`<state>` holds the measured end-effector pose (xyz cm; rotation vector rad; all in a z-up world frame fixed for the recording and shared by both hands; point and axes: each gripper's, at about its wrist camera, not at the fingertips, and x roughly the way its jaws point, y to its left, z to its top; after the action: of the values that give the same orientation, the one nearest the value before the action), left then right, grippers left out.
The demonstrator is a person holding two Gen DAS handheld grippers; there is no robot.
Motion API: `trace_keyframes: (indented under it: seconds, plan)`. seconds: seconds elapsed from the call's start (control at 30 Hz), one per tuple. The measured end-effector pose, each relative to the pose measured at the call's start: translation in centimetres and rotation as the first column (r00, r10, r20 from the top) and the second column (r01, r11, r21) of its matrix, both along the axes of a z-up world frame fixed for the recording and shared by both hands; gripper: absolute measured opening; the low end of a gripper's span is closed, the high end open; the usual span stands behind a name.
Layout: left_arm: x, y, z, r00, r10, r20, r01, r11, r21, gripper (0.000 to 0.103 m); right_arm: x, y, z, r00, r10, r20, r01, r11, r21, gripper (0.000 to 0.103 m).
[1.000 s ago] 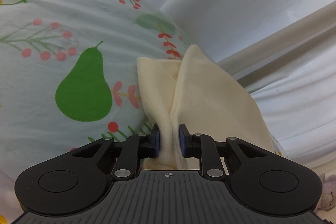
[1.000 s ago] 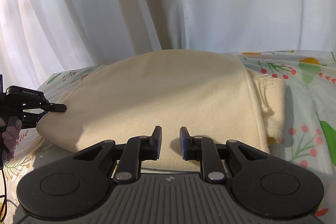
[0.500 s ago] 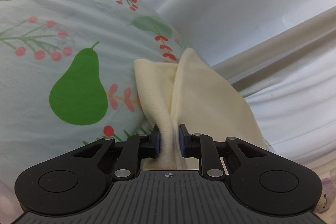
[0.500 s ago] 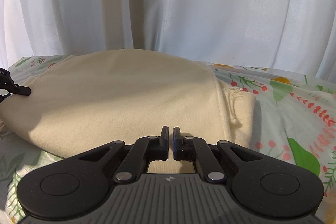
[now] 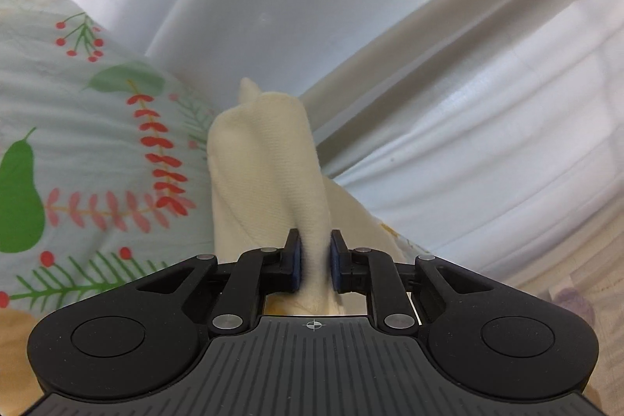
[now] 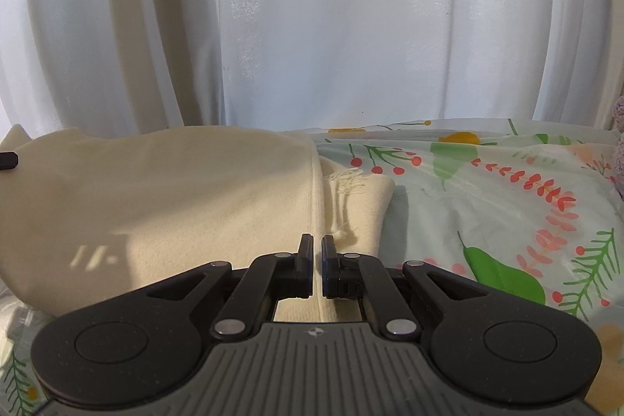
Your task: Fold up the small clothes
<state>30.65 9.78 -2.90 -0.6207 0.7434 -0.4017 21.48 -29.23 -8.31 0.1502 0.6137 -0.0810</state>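
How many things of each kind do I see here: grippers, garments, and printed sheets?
Grippers: 2, left gripper and right gripper
Garments: 1, cream garment
Printed sheets: 1, sheet
Total: 4

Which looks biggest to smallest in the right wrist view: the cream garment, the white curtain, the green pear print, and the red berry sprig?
1. white curtain, filling the whole background
2. cream garment
3. green pear print
4. red berry sprig, though it lies farther from the camera than the pear, so this last ranking is unsure
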Motion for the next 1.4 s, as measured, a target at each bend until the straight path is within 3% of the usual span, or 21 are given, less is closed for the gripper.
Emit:
trace_keyframes:
  seconds: [0.2,0.33,0.5,0.63,0.73,0.87,1.13,1.27,1.4]
  plan:
    - [0.3,-7.4,-2.5,0.992,-0.118,-0.044,0.123,0.983,0.138,0.017,0.0,0.4,-0.1,1.0,0.017,-0.011,-0.017,1.0,0.01,0.003]
    - [-0.1,-9.0,-4.0,0.989,-0.134,-0.058,0.142,0.973,0.179,0.024,0.0,0.3,-0.3,1.0,0.022,-0.023,-0.021,0.999,0.024,0.003]
    - [-1.7,-7.5,-1.4,0.981,-0.187,-0.057,0.193,0.971,0.14,0.026,0.0,0.2,-0.2,0.999,0.028,-0.023,-0.027,0.999,0.045,0.004]
    - [-3.0,-5.0,0.8,0.994,-0.104,0.02,0.099,0.981,0.169,0.033,0.4,0.2,-0.2,0.999,0.033,-0.025,-0.031,0.997,0.071,0.004]
    - [-2.1,-3.6,-0.2,1.0,-0.009,-0.03,0.015,0.974,0.226,0.033,1.0,0.6,-0.1,0.998,0.054,-0.025,-0.052,0.993,0.102,0.004]
    - [-1.2,-3.0,-2.9,0.99,-0.065,-0.125,0.083,0.986,0.145,0.033,1.6,1.8,0.2,0.994,0.11,-0.015,-0.108,0.986,0.127,0.004]
    - [-1.1,-4.0,-3.1,0.991,-0.071,-0.114,0.092,0.978,0.185,0.032,4.1,3.6,0.0,0.967,0.248,-0.062,-0.222,0.934,0.28,0.006]
    - [-0.9,-3.9,-3.2,0.99,-0.067,-0.123,0.088,0.981,0.174,0.033,5.6,4.1,0.0,0.958,0.279,-0.071,-0.232,0.893,0.386,0.024]
    - [-1.0,-3.2,-2.8,0.989,-0.044,-0.142,0.066,0.986,0.156,0.038,6.5,4.8,0.2,0.949,0.304,-0.083,-0.244,0.874,0.419,0.027]
